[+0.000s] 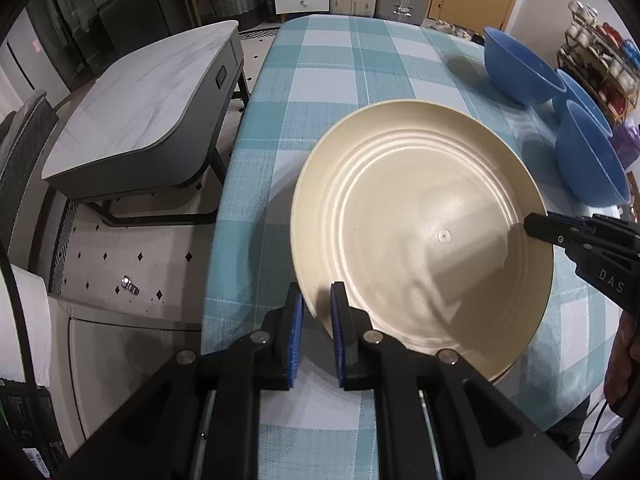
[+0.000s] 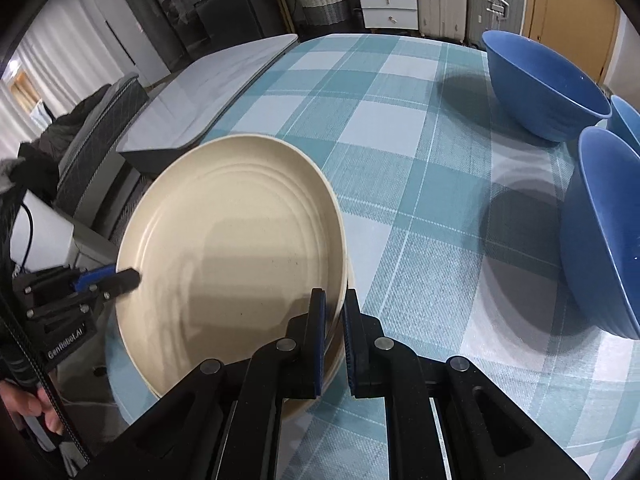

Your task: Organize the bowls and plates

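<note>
Now | L gripper (image 1: 316,312) + R gripper (image 2: 332,320) clamped on opp. rims of round cream plastic plate (image 1: 420,232); likely light, stiff, slick; grip rim edges

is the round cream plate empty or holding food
Empty: the round cream plate shows only bare ridged surface, shadows and claw tips at its rim.

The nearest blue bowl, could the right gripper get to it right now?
Probably not yet: the right gripper is shut on the cream plate's rim. The checked tablecloth between it and the nearest blue bowl lies bare, so the path itself looks free.
</note>
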Demonstrator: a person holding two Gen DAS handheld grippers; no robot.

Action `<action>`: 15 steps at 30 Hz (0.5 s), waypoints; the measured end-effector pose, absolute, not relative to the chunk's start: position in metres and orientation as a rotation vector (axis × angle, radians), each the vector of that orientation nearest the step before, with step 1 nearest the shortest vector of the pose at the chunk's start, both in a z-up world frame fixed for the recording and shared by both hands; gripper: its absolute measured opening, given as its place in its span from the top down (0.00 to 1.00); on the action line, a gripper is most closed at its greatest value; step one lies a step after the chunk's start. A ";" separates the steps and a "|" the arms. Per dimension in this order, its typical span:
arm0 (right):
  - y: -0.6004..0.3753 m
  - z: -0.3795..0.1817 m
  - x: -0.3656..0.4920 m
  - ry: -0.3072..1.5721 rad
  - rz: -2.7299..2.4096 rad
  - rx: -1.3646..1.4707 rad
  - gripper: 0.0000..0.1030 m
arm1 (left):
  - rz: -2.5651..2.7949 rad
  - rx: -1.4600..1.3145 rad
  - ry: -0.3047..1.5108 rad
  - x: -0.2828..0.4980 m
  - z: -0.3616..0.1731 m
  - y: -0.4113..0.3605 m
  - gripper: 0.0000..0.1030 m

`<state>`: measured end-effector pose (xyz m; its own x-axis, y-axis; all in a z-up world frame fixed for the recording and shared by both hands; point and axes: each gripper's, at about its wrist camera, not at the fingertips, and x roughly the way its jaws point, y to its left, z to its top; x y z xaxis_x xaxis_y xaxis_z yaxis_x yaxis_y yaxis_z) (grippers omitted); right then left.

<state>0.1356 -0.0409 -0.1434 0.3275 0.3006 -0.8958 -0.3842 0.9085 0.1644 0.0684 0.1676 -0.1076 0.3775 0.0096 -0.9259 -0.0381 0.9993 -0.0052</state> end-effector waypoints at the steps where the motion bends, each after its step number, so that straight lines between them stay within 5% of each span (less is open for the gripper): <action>1: -0.040 -0.144 0.132 1.144 0.446 -0.102 0.91 | 0.031 -0.024 1.181 0.068 -0.108 0.167 0.90; 15: -0.032 -0.146 0.114 1.118 0.438 -0.247 0.88 | 0.023 0.005 1.185 0.060 -0.107 0.166 0.86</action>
<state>0.1144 -0.0316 -0.1459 0.3646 0.2150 -0.9060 -0.4580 0.8885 0.0265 0.0598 0.1660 -0.1073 0.3758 0.0204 -0.9265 -0.0157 0.9998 0.0157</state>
